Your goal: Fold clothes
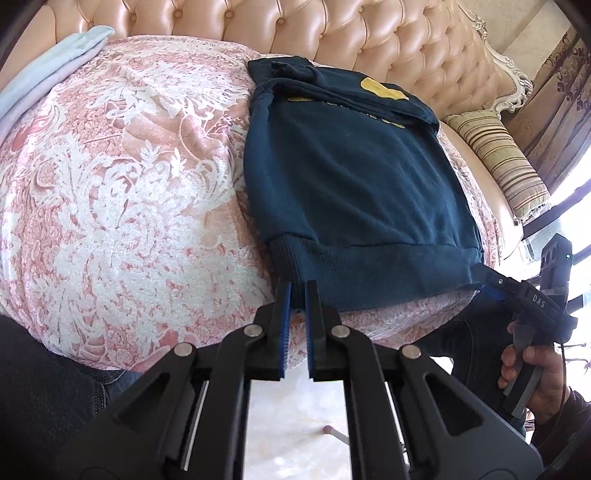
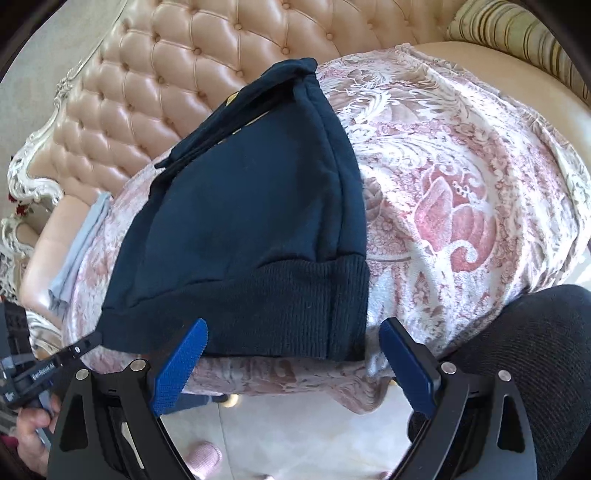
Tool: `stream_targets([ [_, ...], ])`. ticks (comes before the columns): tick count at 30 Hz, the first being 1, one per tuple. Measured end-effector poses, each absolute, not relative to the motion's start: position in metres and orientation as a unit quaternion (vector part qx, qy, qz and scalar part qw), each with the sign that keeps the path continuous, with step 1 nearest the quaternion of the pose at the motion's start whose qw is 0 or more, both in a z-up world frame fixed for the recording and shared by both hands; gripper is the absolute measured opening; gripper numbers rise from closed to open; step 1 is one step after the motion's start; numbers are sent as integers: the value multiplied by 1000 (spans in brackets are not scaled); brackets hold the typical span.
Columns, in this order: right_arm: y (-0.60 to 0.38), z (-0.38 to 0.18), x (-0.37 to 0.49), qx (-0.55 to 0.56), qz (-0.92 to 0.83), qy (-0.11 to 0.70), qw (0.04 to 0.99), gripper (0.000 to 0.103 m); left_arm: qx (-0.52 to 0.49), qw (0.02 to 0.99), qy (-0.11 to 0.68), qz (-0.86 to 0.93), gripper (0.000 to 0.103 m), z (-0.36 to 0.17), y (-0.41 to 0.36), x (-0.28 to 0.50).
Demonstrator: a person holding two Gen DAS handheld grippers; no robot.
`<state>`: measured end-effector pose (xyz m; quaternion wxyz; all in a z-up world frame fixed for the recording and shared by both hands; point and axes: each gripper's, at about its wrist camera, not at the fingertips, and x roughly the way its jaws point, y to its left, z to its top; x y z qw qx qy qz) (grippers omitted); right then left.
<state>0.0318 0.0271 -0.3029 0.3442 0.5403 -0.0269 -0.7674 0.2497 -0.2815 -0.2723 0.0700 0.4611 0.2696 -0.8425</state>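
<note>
left gripper (image 1: 298,295) level at sweatshirt (image 1: 351,177) hem

A dark navy sweatshirt (image 1: 351,177) with a yellow print at its top lies on a pink-and-white floral cover (image 1: 118,192), backed by a peach tufted sofa (image 1: 332,29) at the top of the frame. A pale blue cloth (image 1: 44,70) sits upper left and a green-and-brown striped cushion (image 1: 502,162) at right, while the black left gripper (image 1: 298,291) carries blue pads.

Navy sweatshirt (image 1: 354,184), folded, flat on floral cover, hem frontward.
</note>
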Motion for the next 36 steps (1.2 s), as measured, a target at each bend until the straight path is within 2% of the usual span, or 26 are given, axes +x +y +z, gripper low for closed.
stream_targets([
  [2,29,-305,29,543,-764,-43,345,95,461,71,270,-842,8,-272,-282,250],
  [4,35,-305,26,544,-763,-59,345,86,461,72,270,-843,8,-273,-281,250],
  [5,38,-305,26,545,-763,-64,341,71,461,72,269,-842,8,-273,-281,250],
  [6,40,-304,25,545,-764,-68,337,52,462,73,268,-842,8,-273,-281,250],
  [8,42,-304,23,549,-764,-65,332,33,463,74,266,-842,8,-273,-281,251],
  [11,41,-300,25,546,-771,-40,324,25,465,75,264,-842,9,-273,-281,251],
  [17,36,-277,35,521,-801,22,294,18,476,67,257,-838,8,-274,-276,252],
  [22,37,-244,46,477,-830,58,283,17,487,59,254,-834,8,-279,-272,253],
  [28,39,-287,28,538,-802,61,251,18,501,51,251,-827,10,-285,-268,254],
  [29,39,-289,26,541,-801,66,248,22,505,52,258,-822,15,-287,-272,255],
  [30,40,-288,25,540,-803,68,241,32,508,54,264,-818,21,-287,-275,255],
  [33,46,-274,25,531,-815,75,222,55,491,68,267,-827,23,-270,-288,264],
  [36,56,-245,22,500,-837,77,209,63,456,70,251,-851,24,-242,-310,253],
])
